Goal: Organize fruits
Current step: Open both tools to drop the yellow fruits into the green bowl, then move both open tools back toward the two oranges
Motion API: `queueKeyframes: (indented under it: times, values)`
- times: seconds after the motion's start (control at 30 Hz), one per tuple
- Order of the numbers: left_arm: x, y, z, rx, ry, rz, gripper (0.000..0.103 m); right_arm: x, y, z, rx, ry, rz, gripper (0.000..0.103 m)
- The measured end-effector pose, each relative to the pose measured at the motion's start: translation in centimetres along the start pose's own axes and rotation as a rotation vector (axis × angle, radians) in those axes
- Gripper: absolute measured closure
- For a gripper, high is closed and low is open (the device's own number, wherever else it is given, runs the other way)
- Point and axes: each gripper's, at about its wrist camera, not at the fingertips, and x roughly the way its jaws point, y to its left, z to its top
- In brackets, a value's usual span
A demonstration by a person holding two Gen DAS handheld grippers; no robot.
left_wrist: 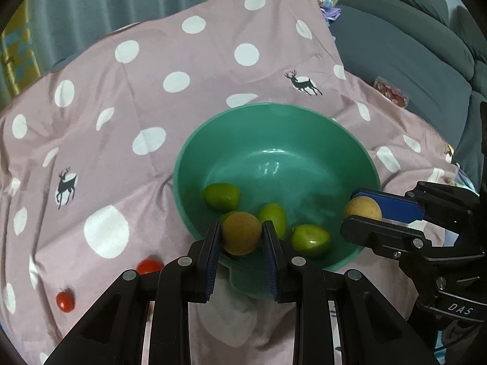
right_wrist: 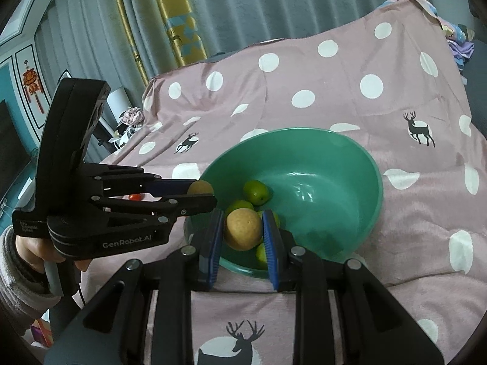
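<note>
- Fruits were the concern: a round, rough tan-skinned fruit (left_wrist: 241, 233) sat pinched between the blue pads of the left gripper (left_wrist: 242, 237), poised over the near rim of the deep green plastic bowl (left_wrist: 304, 115).
- A second round tan fruit (right_wrist: 243, 229) was clamped likewise in the right gripper (right_wrist: 242, 231), also at the bowl's near rim.
- Smooth green fruits (left_wrist: 221, 196) lay on the bowl's floor, toward its near side.
- Two small red tomatoes (left_wrist: 65, 301) rested on the pink polka-dot cloth (left_wrist: 152, 60), outside the bowl to its left.
- Judged best: each fruit wanted carrying past the rim and lowering close to the floor before the jaws parted, one side at a time, so nothing bounced out or struck the green ones.
</note>
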Motion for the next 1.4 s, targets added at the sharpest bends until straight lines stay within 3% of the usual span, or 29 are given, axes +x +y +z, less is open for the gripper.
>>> queueKeyframes:
  times: [0.4,0.7,0.83,0.97,1.13,1.4]
  values:
    - [1.4,-0.9,0.5,0.032,0.020,0.004,0.076,0.2,-0.8,-0.2,0.018,0.002,-0.013,0.076]
    - [1.6,-0.5,0.6,0.002,0.021,0.028,0.075,0.2,-1.2,-0.4,0.048,0.007,-0.023,0.074]
    - [1.1,-0.3,0.4,-0.021,0.013,0.032,0.051,-0.3,-1.1,-0.4,0.052,-0.008,-0.025,0.068]
    - [-0.4,0.1,0.1,-0.038,-0.016,0.040,0.041,-0.9,-0.9,-0.3,0.058,-0.020,-0.021,0.064]
    - [-3.2,1.7,-0.7,-0.081,-0.068,0.049,0.039,-1.8,-0.3,-0.2,0.064,-0.034,-0.001,0.061]
    - [-7.4,6.2,-4.2,-0.174,-0.103,0.144,0.036,-2.8,1.8,-0.2,0.020,-0.032,0.033,0.055]
